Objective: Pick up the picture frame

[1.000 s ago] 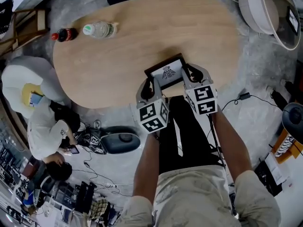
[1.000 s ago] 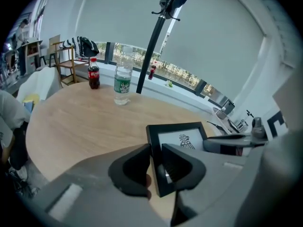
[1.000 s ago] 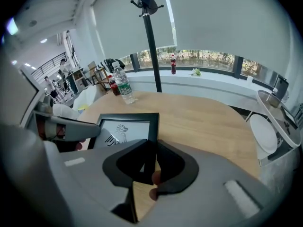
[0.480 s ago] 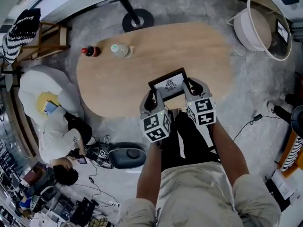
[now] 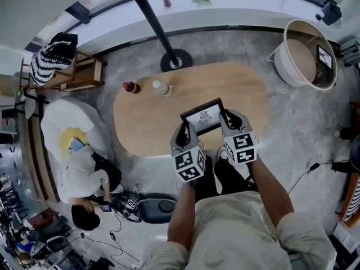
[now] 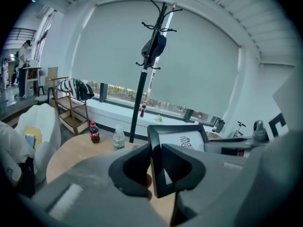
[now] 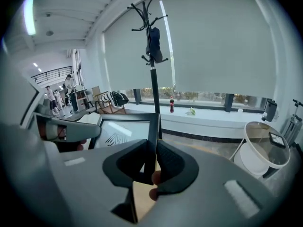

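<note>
The picture frame (image 5: 203,117) is black with a white print and hangs in the air above the oval wooden table (image 5: 146,122). My left gripper (image 5: 181,131) is shut on the frame's left edge. My right gripper (image 5: 229,120) is shut on its right edge. In the left gripper view the frame (image 6: 179,138) stands tilted, and its black border is pinched where the left gripper (image 6: 156,167) closes. In the right gripper view the frame (image 7: 124,129) shows from the other side, with its right border clamped by the right gripper (image 7: 150,162).
A cola bottle (image 5: 130,86) and a water bottle (image 5: 161,88) stand on the table's far left. A coat stand (image 5: 160,35) rises behind the table, and a round white basket (image 5: 306,55) sits to the right. A crouched person (image 5: 84,179) and a white beanbag (image 5: 67,128) are at the left.
Both grippers have risen together with the frame held between them. The frame has left the tabletop, and the table looks smaller and farther below.
</note>
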Action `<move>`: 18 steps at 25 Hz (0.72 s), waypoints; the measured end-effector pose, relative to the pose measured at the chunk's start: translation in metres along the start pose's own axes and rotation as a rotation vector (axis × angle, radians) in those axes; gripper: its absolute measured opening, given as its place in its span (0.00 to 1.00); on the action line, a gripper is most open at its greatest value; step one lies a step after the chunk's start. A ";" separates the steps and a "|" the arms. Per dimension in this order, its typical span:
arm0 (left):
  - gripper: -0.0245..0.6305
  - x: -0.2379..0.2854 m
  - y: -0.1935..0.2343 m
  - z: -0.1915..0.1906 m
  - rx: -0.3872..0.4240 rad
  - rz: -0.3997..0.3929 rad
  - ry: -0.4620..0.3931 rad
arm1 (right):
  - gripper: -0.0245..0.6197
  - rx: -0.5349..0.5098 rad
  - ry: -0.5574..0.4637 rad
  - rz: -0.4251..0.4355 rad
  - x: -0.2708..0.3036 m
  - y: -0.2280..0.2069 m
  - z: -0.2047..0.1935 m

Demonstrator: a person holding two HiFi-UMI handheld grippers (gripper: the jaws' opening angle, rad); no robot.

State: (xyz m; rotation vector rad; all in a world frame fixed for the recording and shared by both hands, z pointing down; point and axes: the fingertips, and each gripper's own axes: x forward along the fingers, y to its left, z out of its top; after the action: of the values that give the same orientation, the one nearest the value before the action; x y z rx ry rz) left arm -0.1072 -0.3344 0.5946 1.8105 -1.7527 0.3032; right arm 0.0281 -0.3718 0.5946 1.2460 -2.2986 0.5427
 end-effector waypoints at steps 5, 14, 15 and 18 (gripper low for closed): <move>0.17 -0.022 -0.018 0.048 0.076 -0.023 -0.103 | 0.15 -0.015 -0.104 -0.009 -0.029 0.000 0.044; 0.17 -0.058 -0.045 0.127 0.175 -0.057 -0.287 | 0.15 -0.067 -0.288 -0.036 -0.071 0.001 0.124; 0.17 -0.061 -0.048 0.135 0.185 -0.060 -0.306 | 0.15 -0.073 -0.310 -0.037 -0.076 0.000 0.133; 0.17 -0.071 -0.058 0.159 0.204 -0.072 -0.354 | 0.15 -0.097 -0.369 -0.047 -0.092 -0.001 0.157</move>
State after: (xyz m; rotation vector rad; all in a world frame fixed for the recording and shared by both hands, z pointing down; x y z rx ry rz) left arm -0.0958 -0.3662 0.4141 2.1754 -1.9436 0.1414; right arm 0.0397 -0.3967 0.4147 1.4460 -2.5489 0.1929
